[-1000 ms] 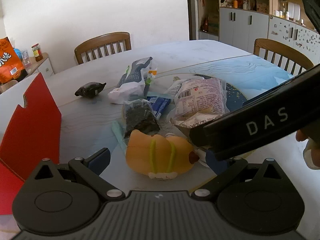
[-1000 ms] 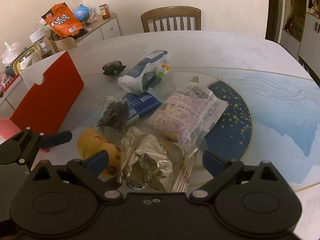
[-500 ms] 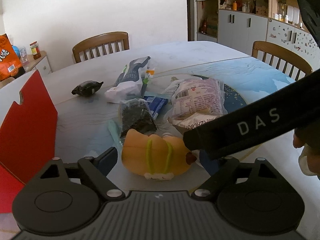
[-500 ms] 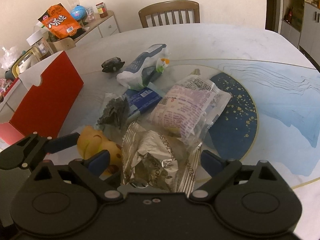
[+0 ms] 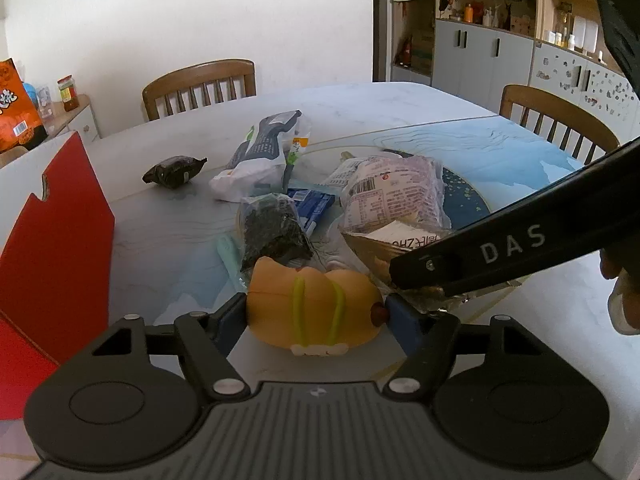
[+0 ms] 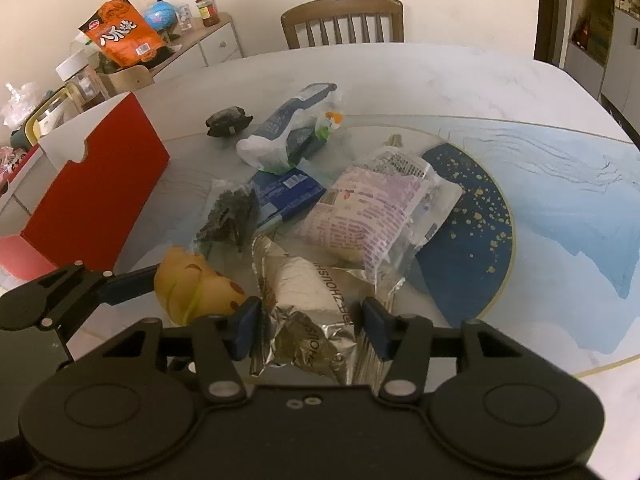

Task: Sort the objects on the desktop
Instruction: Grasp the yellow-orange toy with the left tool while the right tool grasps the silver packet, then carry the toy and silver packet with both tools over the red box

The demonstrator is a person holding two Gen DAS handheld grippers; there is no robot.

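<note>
My left gripper is shut on a yellow-orange squishy toy lying on the table; the toy also shows in the right wrist view. My right gripper is shut on a crinkled silver foil packet, right beside the toy. Behind them lie a pink-printed clear bag, a blue pack, a dark seaweed bag, a white and grey pouch and a small black packet.
An open red box stands at the left of the table, also seen in the right wrist view. Wooden chairs stand at the far side and right. A sideboard with snack bags is at far left.
Both grippers have narrowed. The left fingers have closed onto the squishy toy and the right fingers have closed onto the foil packet. The other items have not moved.
</note>
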